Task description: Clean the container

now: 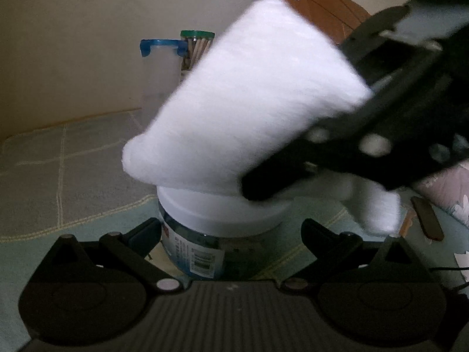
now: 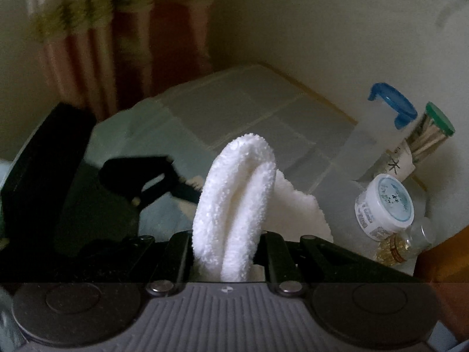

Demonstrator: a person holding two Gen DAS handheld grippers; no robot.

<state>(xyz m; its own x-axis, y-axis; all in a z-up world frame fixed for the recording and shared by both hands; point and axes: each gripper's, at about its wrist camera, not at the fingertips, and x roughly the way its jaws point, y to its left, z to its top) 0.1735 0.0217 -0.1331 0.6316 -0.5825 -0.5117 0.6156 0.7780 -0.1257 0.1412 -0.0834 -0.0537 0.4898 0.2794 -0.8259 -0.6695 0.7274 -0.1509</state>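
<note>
Meanwhile, the left claw [image 1: 231, 234] brackets a white-lidded jar [image 1: 199, 246] at six o'clock in its view, apparently steadying it on the worktop [image 1: 73, 176]; whether its pads actually press the glass cannot be told. At three o'clock the right claw [image 2: 225, 252], clamped tight on a folded white cloth [image 2: 234, 199], brings the fabric over the lid [image 1: 222, 205], seemingly to wipe it.

Each gripper [image 2: 225, 252] is matt black with silver screws and a ribbed grey base.
</note>
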